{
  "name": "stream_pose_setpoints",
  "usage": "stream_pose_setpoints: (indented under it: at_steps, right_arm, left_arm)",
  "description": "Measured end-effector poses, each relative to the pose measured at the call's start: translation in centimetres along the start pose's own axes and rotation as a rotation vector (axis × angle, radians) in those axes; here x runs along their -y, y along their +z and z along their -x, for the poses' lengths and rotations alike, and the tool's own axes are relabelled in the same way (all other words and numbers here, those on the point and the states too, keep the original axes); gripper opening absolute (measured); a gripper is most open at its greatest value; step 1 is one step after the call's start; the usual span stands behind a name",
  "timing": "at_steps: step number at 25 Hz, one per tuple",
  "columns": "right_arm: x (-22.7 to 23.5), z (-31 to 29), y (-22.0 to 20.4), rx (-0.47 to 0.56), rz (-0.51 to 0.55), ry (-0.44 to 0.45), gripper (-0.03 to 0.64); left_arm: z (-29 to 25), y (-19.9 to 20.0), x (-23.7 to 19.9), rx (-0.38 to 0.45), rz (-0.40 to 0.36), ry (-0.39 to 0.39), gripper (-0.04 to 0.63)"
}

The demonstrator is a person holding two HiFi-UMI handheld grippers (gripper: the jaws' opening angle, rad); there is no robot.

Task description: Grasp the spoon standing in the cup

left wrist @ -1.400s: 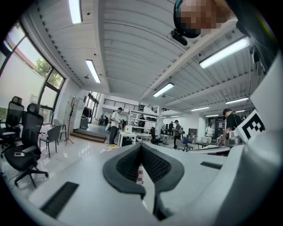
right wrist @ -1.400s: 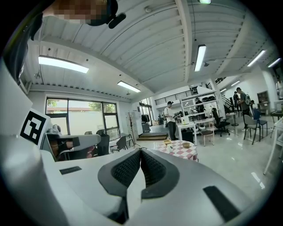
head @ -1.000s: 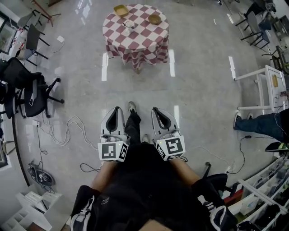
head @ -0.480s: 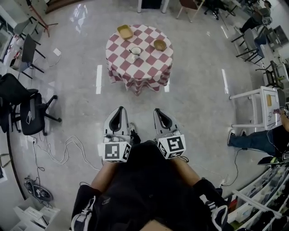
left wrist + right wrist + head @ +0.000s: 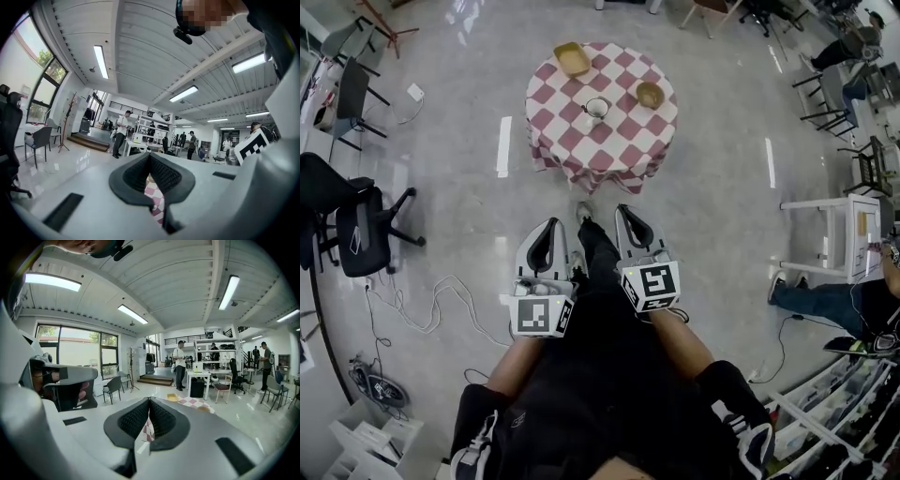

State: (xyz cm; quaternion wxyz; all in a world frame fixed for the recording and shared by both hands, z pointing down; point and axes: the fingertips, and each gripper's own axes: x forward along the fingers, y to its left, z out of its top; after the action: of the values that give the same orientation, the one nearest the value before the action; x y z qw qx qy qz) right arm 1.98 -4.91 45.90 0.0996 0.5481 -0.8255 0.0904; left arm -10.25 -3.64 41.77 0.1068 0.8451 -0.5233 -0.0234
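Left gripper [image 5: 547, 228] and right gripper [image 5: 630, 214] were both pinched shut, empty, well apart from the cup [image 5: 597, 109] on the table [image 5: 581, 155].

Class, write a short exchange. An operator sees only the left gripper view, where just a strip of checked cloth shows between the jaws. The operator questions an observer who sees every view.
Operator: What does that checked cloth belong to?
Observer: In the head view it covers a round table, which stands ahead with open floor between it and the person.
Operator: What stands on the table?
Observer: A cup stands near the middle. It is too small in the picture to show whether a spoon is in it.
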Motion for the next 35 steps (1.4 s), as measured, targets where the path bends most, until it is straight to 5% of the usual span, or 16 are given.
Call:
stream_pose_setpoints:
  at_steps: [20,27,30,35]
  right_arm:
    - [8.4,-24.1,-2.9,-0.21,0.012,0.074,0.028]
    - [10.8,-30.7,-6.6,-0.333,0.044,0.077,0.036]
    - [11.6,-33.1,-9.0,-0.399,0.051,0.077,0.106]
    - [12.7,-36.0,-13.3,-0.518,0.087,0.075,0.12]
  left_arm:
    - [-19.8,-1.0,-9.3,-0.073,0.003,0.055,0.008]
    - [-24.3,-1.7,-11.8,-0.104,0.018,0.079,0.008]
    - [-25.9,-2.0,-12.7,-0.114,0.007,0.082,0.008]
    - [-28.3,-2.3,-13.9,-0.128,0.01,0.085,0.008]
